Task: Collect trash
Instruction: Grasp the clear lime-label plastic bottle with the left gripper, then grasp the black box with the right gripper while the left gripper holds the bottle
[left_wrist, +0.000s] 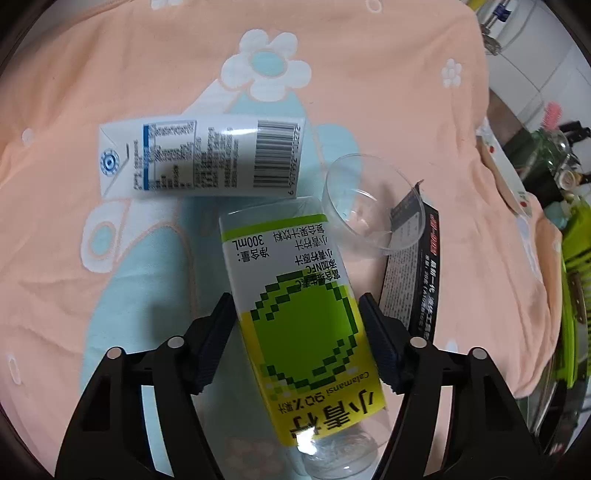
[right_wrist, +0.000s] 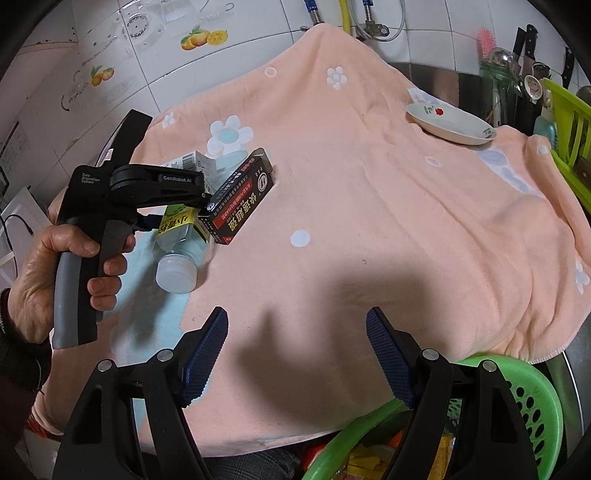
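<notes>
A clear juice bottle (left_wrist: 295, 314) with a yellow and green label lies on the peach towel (left_wrist: 388, 92), its white cap toward me. My left gripper (left_wrist: 295, 299) straddles its middle, both pads pressed to its sides. Beyond it lie a white milk carton (left_wrist: 199, 155), a clear plastic cup (left_wrist: 373, 206) on its side and a black box (left_wrist: 413, 273). The right wrist view shows the bottle (right_wrist: 177, 240), the box (right_wrist: 240, 195) and the carton (right_wrist: 192, 160) at the left, with a hand (right_wrist: 48, 266) on the left gripper's handle. My right gripper (right_wrist: 297, 321) hangs open over bare towel.
A green perforated basket (right_wrist: 517, 398) holding scraps sits below the towel's near edge at the right. A white flowered dish (right_wrist: 450, 123) rests at the far right of the towel. A green rack (right_wrist: 565, 125) and utensils stand beyond it. Tiled wall lies behind.
</notes>
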